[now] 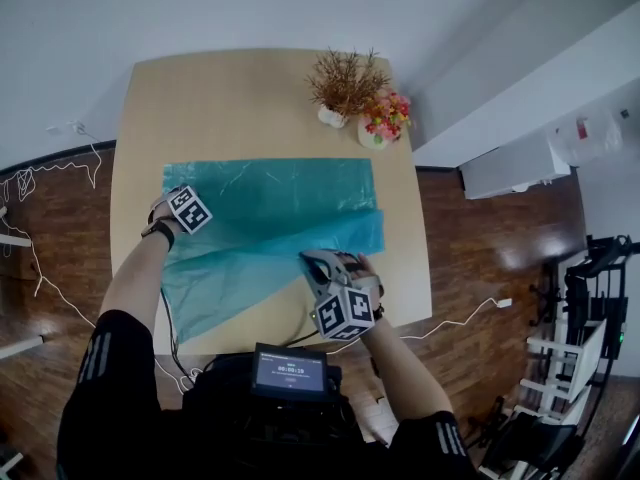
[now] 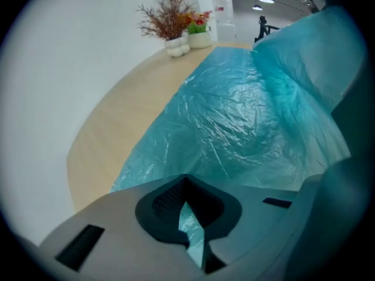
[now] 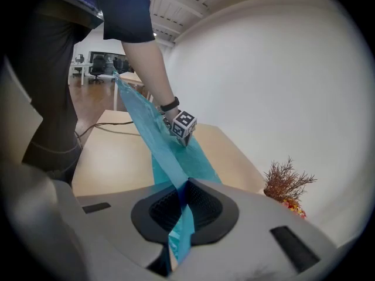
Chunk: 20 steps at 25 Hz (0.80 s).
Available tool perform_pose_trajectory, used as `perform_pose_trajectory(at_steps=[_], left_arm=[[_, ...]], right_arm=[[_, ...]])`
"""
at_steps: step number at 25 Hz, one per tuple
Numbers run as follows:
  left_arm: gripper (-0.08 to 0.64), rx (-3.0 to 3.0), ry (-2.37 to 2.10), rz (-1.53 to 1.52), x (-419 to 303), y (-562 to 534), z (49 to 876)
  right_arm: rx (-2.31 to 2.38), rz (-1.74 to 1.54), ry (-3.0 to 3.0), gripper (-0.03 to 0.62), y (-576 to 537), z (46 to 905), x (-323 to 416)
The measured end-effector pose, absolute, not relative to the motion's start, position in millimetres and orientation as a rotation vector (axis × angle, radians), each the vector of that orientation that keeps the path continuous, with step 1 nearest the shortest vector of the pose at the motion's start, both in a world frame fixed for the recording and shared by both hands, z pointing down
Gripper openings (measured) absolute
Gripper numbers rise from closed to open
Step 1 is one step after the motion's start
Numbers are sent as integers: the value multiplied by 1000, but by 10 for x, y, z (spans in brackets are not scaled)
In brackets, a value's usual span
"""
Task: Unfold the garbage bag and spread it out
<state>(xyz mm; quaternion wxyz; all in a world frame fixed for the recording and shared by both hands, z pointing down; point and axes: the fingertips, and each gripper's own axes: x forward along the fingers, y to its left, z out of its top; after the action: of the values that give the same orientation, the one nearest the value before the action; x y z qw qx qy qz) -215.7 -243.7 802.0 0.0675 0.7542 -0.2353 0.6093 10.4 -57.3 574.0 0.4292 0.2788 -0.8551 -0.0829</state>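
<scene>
Chest screen (image 1: 290, 373) lit. Right gripper (image 3: 183, 206) clamps a raised fold of the teal garbage bag (image 1: 280, 193); left gripper (image 2: 187, 206) pinches its left edge. Far half lies flat on the table (image 1: 200, 98). Risk: a hard pull tears the thin film, or it slips from the pads.

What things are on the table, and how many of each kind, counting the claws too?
Teal garbage bag: 1
Potted plants: 2 (dried brown twigs, colourful flowers)
Claws: 2 (left claw, right claw), each shut on the bag
Total: 5
</scene>
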Motion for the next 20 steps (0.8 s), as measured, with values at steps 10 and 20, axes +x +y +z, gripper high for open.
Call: perform_pose_trajectory(at_steps=[10,20], left_arm=[[7,2231,-826,1794,-2124,-2916,8016],[4,2233,-884,1797,-2125,-2954,8011]], right_arm=[[676,-61,-2101,15,-287,6104,137],[516,75,-2037,15,396,6831,-56]])
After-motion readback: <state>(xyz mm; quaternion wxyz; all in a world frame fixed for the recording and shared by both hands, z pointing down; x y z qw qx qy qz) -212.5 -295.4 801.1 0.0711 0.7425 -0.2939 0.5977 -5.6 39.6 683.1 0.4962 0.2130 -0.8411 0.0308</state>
